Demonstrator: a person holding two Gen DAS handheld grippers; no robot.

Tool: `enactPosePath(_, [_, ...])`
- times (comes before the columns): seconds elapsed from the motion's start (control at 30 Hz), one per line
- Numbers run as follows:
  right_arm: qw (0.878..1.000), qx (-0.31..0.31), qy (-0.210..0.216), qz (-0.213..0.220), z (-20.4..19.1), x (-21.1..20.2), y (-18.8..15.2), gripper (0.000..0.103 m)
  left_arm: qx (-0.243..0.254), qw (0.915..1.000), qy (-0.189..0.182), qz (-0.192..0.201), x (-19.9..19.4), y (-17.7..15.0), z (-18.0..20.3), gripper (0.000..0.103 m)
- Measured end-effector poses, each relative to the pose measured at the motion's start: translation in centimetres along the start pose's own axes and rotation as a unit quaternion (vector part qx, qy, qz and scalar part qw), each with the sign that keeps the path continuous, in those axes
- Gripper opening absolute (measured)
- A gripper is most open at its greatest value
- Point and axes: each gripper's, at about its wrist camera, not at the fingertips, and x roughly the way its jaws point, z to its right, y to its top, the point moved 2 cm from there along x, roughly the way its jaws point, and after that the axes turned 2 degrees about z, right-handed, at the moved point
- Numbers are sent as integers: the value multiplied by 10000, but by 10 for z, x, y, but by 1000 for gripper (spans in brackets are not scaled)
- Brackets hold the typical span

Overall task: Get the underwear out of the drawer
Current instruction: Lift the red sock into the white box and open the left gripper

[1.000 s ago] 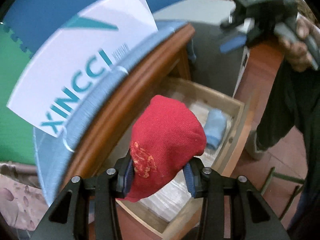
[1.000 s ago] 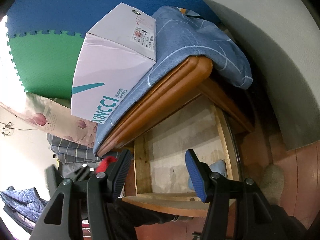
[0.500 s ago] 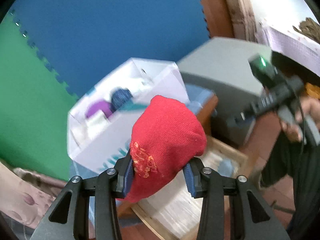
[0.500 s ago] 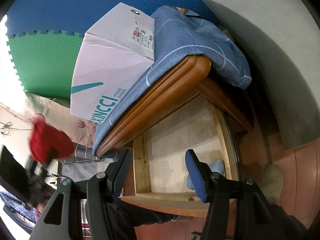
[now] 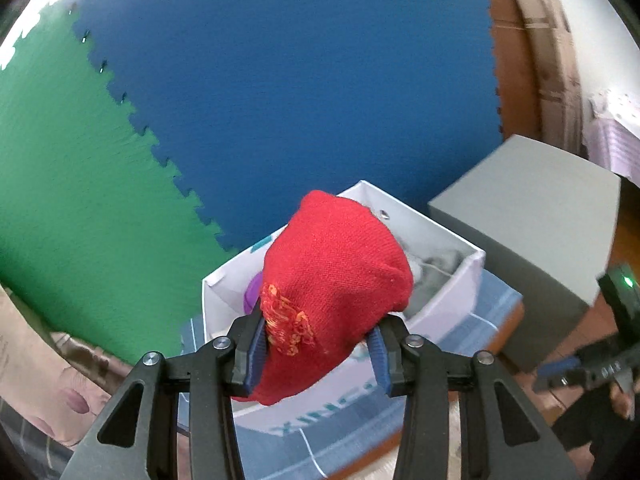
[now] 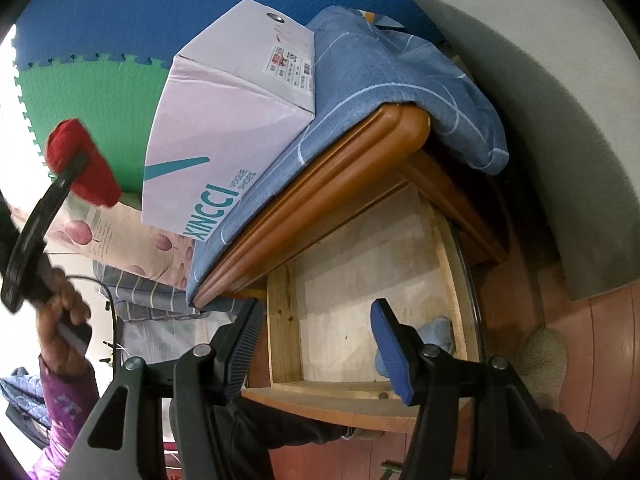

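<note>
The left tool [image 5: 318, 346] is clenched on the red knitted underwear [image 5: 334, 280], a bundled piece with an orange embroidered patch, gripped between the blue pads [image 5: 256, 354]. The bundle is held in the air, clear of the drawer, in front of the open white cardboard shoe box [image 5: 452, 300]. In the right wrist view the same bundle appears at far left, raised beside the box's closed side, which bears teal lettering. The box rests on a blue quilted cloth with pale lines [image 6: 384, 72] that covers the top of the orange-brown wooden cabinet [image 6: 340, 176]. Below the cabinet's rounded edge, the pale wooden drawer [image 6: 284, 332] stands pulled out. The right tool [image 6: 320, 344] is released, its jaws spread wide above the drawer front and touching nothing. A light blue rolled garment [image 6: 438, 332] lies in the drawer's right corner, partly hidden behind the right finger.
</note>
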Motion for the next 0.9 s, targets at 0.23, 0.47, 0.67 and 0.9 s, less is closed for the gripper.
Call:
enactPosePath(0.23, [10000,-39,7,-55,-2,3,-1,57,-173,9990,284,-284,45,6,-26,41])
enactPosePath(0.47, [9999,-88,-31,-139,-4,7,-2,57,-417,9967,396,-579,81,1,-41,45])
enactPosePath(0.67, [9997,-122,-71,-206,-6,11,-3,57,-622,9940,443,-787,100,-8,-49,55])
enactPosePath(0.9, [9995,-165,-113,-244,-8,14,-4,57,-583,9935,580,-786,106,-9,-49,77])
